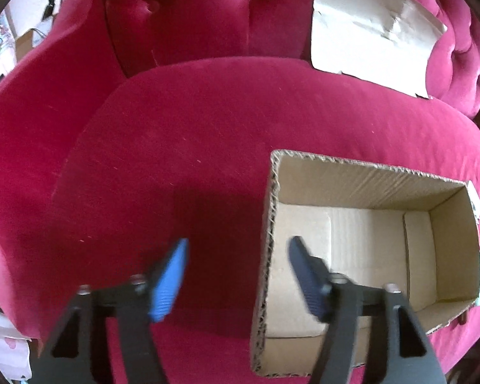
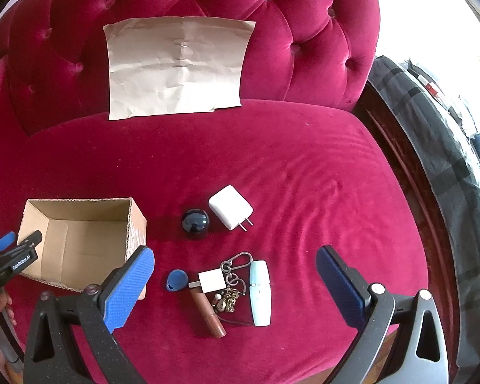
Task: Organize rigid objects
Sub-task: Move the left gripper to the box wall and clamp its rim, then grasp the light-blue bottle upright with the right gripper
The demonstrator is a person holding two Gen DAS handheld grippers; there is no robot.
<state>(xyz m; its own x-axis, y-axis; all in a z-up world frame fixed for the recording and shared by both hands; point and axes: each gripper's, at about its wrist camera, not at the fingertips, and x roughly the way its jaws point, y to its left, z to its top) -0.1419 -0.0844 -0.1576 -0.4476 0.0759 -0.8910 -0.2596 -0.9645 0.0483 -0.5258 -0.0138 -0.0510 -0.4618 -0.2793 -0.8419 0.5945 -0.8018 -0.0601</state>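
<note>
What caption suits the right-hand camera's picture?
Open right gripper above keys, a charger and ball, beside an empty cardboard box.

The open box sits on the sofa seat, ahead and to the left of the right tongs. The left tongs straddle the box's left wall, one finger outside, the other over the box floor. Straight ahead of the right tongs, between their fingers, lie a tag, a small cube, a tube, a key ring and a slim case, close together. Beyond them a ball lies just left of a charger. Farther back, a paper sheet leans on the sofa backrest.
</note>
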